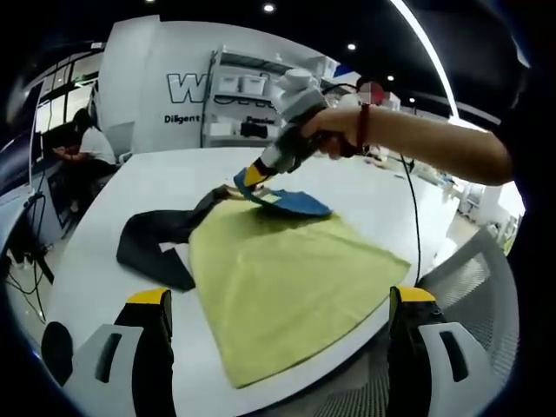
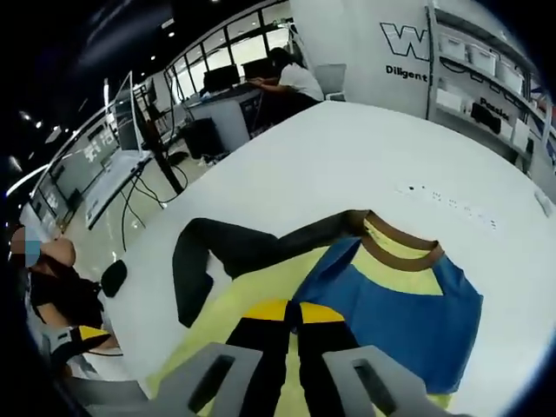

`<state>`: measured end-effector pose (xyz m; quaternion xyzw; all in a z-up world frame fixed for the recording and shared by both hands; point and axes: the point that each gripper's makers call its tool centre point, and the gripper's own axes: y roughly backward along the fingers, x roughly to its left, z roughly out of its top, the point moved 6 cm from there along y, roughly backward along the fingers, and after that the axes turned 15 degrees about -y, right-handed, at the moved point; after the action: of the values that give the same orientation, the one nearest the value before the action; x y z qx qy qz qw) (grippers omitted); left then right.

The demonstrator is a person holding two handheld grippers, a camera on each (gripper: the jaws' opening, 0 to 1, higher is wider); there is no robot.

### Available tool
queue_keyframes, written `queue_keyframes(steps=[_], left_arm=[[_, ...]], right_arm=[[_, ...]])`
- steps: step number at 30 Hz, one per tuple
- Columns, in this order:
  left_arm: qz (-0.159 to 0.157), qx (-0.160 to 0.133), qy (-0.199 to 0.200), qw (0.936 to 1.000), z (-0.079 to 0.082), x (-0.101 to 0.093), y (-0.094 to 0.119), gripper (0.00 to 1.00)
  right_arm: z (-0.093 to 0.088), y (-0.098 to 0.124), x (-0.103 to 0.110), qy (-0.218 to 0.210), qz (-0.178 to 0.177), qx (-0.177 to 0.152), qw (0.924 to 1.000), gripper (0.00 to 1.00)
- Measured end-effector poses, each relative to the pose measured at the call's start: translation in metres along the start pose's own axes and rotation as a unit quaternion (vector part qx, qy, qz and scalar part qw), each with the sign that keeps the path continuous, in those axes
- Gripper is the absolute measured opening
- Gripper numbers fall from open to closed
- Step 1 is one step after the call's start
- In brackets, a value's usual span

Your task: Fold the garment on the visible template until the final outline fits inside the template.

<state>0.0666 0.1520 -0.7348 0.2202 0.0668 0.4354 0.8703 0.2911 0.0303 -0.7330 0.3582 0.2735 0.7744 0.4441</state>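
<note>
The garment lies on the white table (image 1: 156, 187): a yellow body (image 1: 278, 278), a blue panel (image 1: 300, 202) and a dark sleeve (image 1: 152, 243) spread out to the left. In the right gripper view the blue panel (image 2: 400, 313) with its brown collar (image 2: 395, 252) is turned over the yellow cloth, and the dark sleeve (image 2: 234, 248) lies beyond. My right gripper (image 2: 291, 311) is shut on the blue panel's edge; the left gripper view shows the right gripper (image 1: 258, 176) in a hand, pinching that edge just above the table. My left gripper (image 1: 280, 297) is open, held over the yellow hem near the table edge.
A mesh office chair (image 1: 473, 269) stands at the table's near edge, and a cable (image 1: 415, 217) runs across the table's right side. Shelves with boxes (image 1: 248, 95) and a lettered wall are behind. A person (image 2: 291, 78) sits at a far desk.
</note>
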Motion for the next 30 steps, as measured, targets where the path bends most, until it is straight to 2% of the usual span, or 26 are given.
queue_keyframes(steps=[9, 14, 16, 22, 26, 28, 30], left_arm=[[0.0, 0.0, 0.002, 1.0, 0.0, 0.0, 0.0, 0.99], [0.001, -0.002, 0.004, 1.0, 0.001, 0.0, 0.0, 0.99], [0.004, -0.012, 0.014, 0.9998, 0.002, 0.001, 0.001, 0.99], [0.007, -0.013, 0.013, 0.9998, 0.003, 0.002, 0.001, 0.99], [0.008, -0.013, 0.007, 0.9999, 0.003, 0.001, 0.001, 0.98], [0.008, -0.013, 0.007, 0.9999, 0.003, 0.001, 0.001, 0.98], [0.008, -0.013, 0.006, 0.9999, 0.002, 0.002, 0.001, 0.98]], right_arm=[[-0.018, -0.016, 0.001, 0.018, 0.006, 0.023, 0.9995, 0.0], [-0.029, -0.031, -0.004, 0.006, 0.018, 0.036, 0.9992, 0.0], [-0.035, -0.037, -0.005, 0.009, 0.02, 0.043, 0.9988, 0.0], [-0.042, -0.043, -0.001, 0.033, 0.05, 0.039, 0.9974, 0.0], [-0.044, -0.043, 0.003, 0.027, 0.083, 0.029, 0.9958, 0.0], [-0.046, -0.042, 0.004, 0.03, 0.08, 0.034, 0.9957, 0.0], [-0.043, -0.04, 0.001, 0.051, 0.073, 0.017, 0.9959, 0.0]])
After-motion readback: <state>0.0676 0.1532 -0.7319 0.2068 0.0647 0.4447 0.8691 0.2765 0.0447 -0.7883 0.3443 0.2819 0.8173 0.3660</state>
